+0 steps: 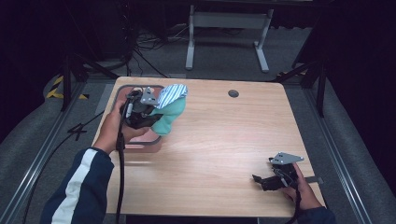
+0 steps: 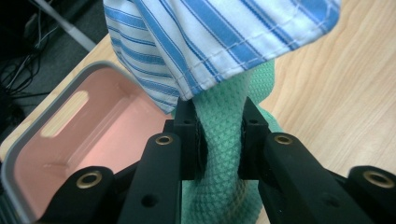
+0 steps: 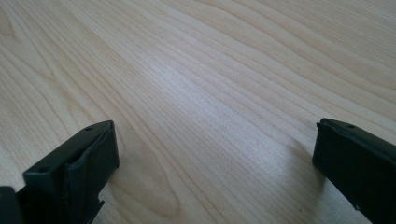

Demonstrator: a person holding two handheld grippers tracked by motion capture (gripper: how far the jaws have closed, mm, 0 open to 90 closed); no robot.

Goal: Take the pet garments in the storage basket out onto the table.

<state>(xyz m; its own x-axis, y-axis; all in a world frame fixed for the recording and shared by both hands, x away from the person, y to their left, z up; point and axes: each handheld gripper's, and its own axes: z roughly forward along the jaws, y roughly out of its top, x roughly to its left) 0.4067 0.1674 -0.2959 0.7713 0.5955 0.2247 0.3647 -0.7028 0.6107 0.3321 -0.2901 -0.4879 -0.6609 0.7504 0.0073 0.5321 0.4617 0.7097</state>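
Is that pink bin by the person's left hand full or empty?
Empty, as far as it shows: the pink bin has a bare floor and walls. The green cloth hangs outside it, pinched between the left gripper's fingers.

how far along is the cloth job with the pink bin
Done: the left hand-held gripper is shut on the green cloth, lifted beside the pink bin, with a blue striped cloth draped over it. In hand: carrying both. Left: where they end up; the bin looks empty. The right hand-held gripper sits open on the table.
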